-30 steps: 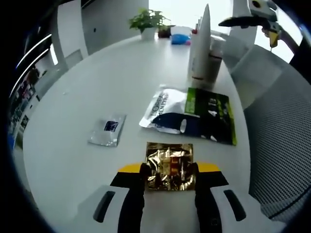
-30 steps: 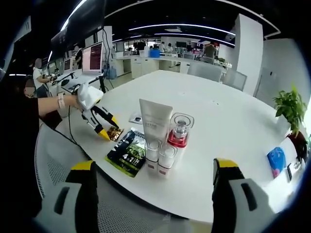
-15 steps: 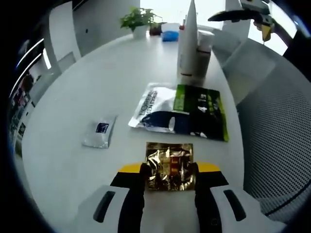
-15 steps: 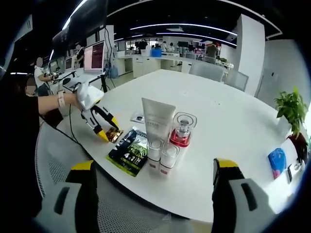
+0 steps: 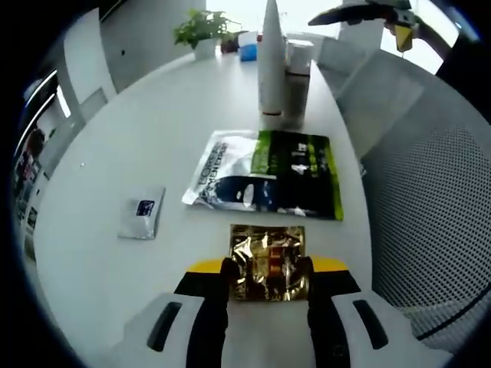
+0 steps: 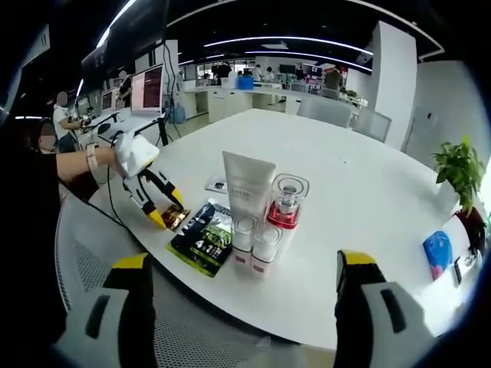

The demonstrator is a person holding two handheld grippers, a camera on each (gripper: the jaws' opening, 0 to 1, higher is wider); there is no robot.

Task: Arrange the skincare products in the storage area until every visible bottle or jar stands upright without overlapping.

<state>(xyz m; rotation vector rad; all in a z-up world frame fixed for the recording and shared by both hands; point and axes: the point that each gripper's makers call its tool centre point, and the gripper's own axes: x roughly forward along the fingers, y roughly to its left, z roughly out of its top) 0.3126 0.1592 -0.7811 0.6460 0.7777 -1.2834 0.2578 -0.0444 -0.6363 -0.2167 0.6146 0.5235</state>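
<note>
The left tool (image 5: 266, 270) stays clamped on the gold sachet (image 5: 268, 261) and has drawn back from the upright bottles (image 5: 282, 67), above the surface (image 5: 138, 138). The green pouch (image 5: 299, 172) lies flat. The right tool (image 6: 242, 284) hangs wide open, holding nothing. The sachet appears set for relocation.

The green-and-black sachet (image 6: 202, 239) bears a large white "4"; the print on the white pouch (image 5: 227, 165) is too blurred to read.
</note>
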